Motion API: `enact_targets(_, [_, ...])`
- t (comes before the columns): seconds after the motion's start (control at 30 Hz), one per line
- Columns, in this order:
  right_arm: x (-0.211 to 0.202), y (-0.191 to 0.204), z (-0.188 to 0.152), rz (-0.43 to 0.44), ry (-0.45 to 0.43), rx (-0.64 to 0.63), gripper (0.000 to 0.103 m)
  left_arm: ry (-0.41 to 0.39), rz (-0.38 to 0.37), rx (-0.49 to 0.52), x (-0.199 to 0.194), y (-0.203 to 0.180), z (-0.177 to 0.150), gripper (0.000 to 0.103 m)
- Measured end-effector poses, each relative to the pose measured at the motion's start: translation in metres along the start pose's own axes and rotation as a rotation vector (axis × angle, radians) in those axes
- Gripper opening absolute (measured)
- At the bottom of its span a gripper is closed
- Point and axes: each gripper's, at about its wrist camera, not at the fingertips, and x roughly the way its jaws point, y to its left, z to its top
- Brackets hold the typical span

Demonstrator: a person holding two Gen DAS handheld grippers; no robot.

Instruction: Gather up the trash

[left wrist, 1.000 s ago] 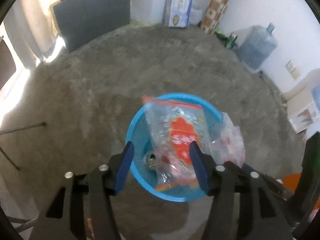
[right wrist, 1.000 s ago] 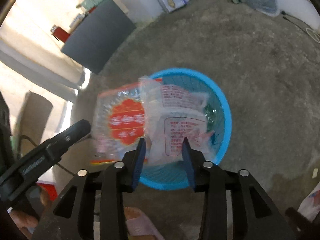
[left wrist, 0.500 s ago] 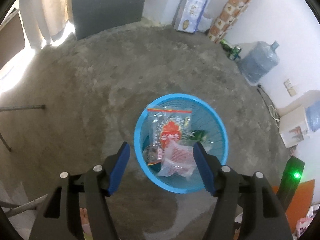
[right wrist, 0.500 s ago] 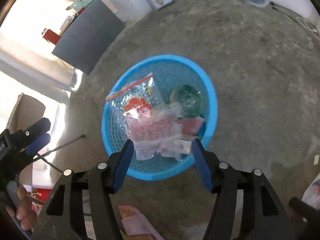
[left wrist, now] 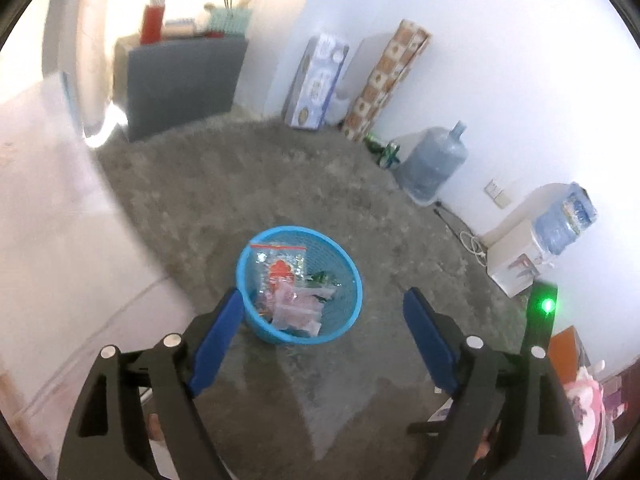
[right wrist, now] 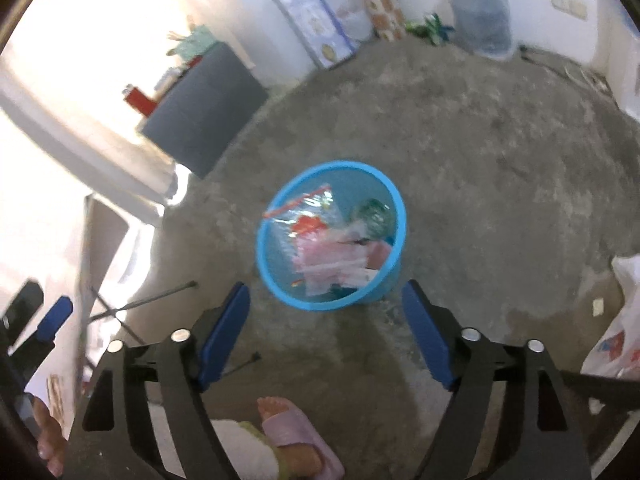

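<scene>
A blue mesh trash basket (left wrist: 352,276) stands on the concrete floor; it also shows in the right wrist view (right wrist: 396,204). Inside lie a clear zip bag with a red label (left wrist: 280,268), also in the right wrist view (right wrist: 308,216), a pinkish plastic wrapper (left wrist: 296,312), also in the right wrist view (right wrist: 332,256), and a green piece (right wrist: 374,214). My left gripper (left wrist: 322,338) is open and empty, raised above and in front of the basket. My right gripper (right wrist: 326,328) is open and empty, also well above the basket.
A white table surface (left wrist: 60,240) fills the left. A dark cabinet (left wrist: 180,84), boxes (left wrist: 318,80), a water jug (left wrist: 434,164) and a dispenser (left wrist: 520,264) line the walls. A white plastic bag (right wrist: 620,320) sits at right. A sandalled foot (right wrist: 292,432) is below.
Both grippers let go of their bags, which dropped into the basket. Both then opened wide and rose away from the basket, which now looks smaller.
</scene>
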Motion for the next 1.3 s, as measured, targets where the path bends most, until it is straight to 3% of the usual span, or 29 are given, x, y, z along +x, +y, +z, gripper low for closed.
enact_targets(0.17, [-0.033,0.052,0.005,0.069,-0.033,-0.118,0.082,-0.107,0.038,-0.046,-0.08,0.027,-0.028,0.088])
enact_targets(0.4, [-0.049,0.139,-0.001,0.221,-0.034,-0.257,0.086,-0.276,0.205,-0.208,-0.187,0.096,-0.077,0.091])
enact_targets(0.57, [-0.036,0.212,-0.03,0.325,0.065,-0.403,0.086,-0.379,0.357,-0.311,-0.253,0.145,-0.121,0.092])
enact_targets(0.7, [-0.02,0.258,-0.054,0.39,0.16,-0.483,0.086,-0.423,0.416,-0.425,-0.288,0.174,-0.156,0.092])
enact_targets(0.87, [0.002,0.303,-0.073,0.418,0.22,-0.516,0.086,-0.451,0.497,-0.508,-0.31,0.2,-0.181,0.092])
enact_targets(0.93, [0.006,0.312,-0.076,0.428,0.232,-0.504,0.086,-0.456,0.563,-0.519,-0.321,0.207,-0.188,0.092])
enact_targets(1.07, [0.008,0.327,-0.082,0.431,0.246,-0.513,0.086,-0.423,0.644,-0.514,-0.324,0.236,-0.176,0.092])
enact_targets(1.2, [0.0,0.332,-0.089,0.413,0.248,-0.541,0.086,-0.445,0.645,-0.545,-0.323,0.262,-0.157,0.093])
enact_targets(1.3, [-0.002,0.33,-0.092,0.39,0.243,-0.547,0.086,-0.374,0.61,-0.557,-0.304,0.285,-0.134,0.094])
